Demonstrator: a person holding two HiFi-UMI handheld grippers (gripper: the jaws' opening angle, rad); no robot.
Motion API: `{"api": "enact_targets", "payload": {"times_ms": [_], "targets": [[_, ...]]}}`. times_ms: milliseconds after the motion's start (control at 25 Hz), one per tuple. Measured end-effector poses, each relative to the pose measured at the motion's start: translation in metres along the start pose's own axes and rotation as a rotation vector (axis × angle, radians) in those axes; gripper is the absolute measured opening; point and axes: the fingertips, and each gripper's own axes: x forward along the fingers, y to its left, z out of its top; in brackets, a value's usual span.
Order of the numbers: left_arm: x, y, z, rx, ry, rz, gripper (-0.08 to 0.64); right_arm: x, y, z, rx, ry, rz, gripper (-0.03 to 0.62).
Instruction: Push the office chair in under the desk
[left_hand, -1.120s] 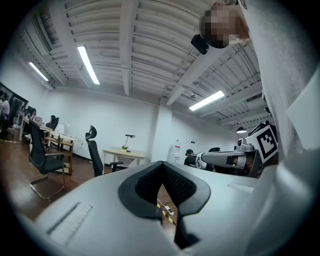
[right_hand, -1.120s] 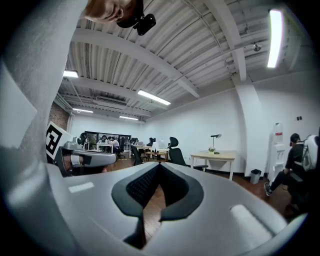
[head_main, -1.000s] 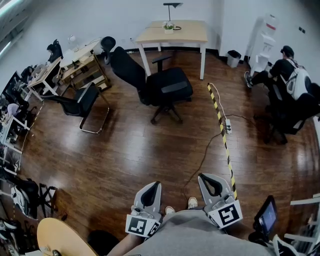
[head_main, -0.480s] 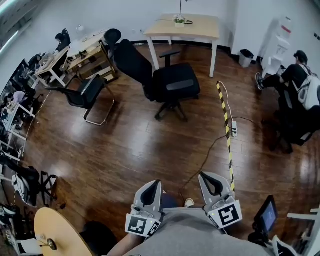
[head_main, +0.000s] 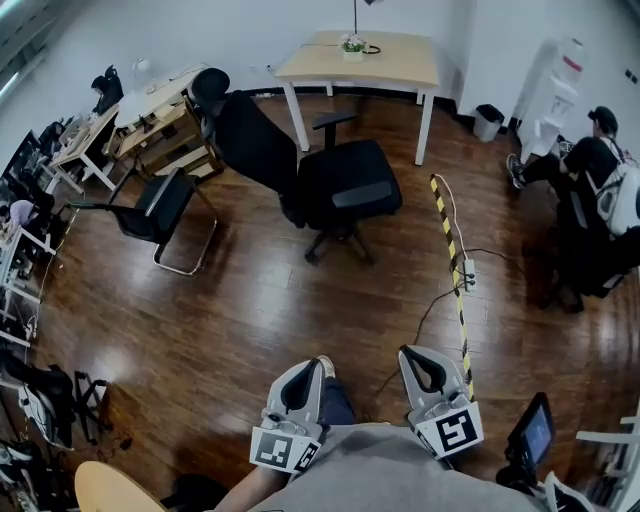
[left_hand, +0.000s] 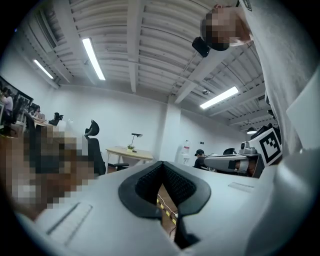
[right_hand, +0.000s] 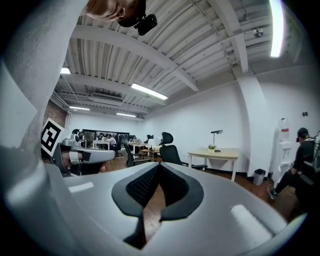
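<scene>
Left gripper (head_main: 306, 371) and right gripper (head_main: 416, 357): jaws pressed together, empty. Chair (head_main: 337, 186) stands just in front of the desk (head_main: 392, 64), not under it. Bare floor (head_main: 250, 300) lies open before it, with a striped cable strip (head_main: 450, 262) along the right.

Dark, glossy wood-plank floor (head_main: 250, 310) spreads right across the room, catching the glare from above. Plain white walls (head_main: 240, 35) close off the far side. Far left, there's a row of light wooden work tables (head_main: 150, 100), and nearer, a black sled-base visitor chair (head_main: 155, 210). Over on the right, a yellow-and-black striped floor strip (head_main: 450, 270) runs from far to near, a white power strip (head_main: 468, 277) just beside it. Far right stands a white water dispenser (head_main: 552, 85), a small dark waste bin (head_main: 487, 120) near it. Overhead, a white beamed ceiling (left_hand: 135, 45) with long fluorescent tube lights (left_hand: 93, 57) glowing.
</scene>
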Motion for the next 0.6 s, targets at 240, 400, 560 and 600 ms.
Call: {"api": "enact_targets", "payload": {"times_ms": [240, 400, 560, 600], "targets": [[0.068, 0.093, 0.038, 0.01, -0.006, -0.091, 0.005, 0.101, -0.02, 0.032, -0.017, -0.003, -0.107, 0.006], [0.109, 0.143, 0.053, 0.017, -0.004, -0.136, 0.005, 0.153, -0.032, 0.042, -0.011, -0.002, -0.174, 0.006], [0.142, 0.176, 0.056, 0.002, 0.013, -0.154, 0.005, 0.192, -0.042, 0.043, 0.009, 0.017, -0.194, 0.006], [0.151, 0.181, 0.055, -0.001, 0.02, -0.157, 0.005, 0.199, -0.048, 0.041, 0.008, 0.023, -0.201, 0.006]]}}
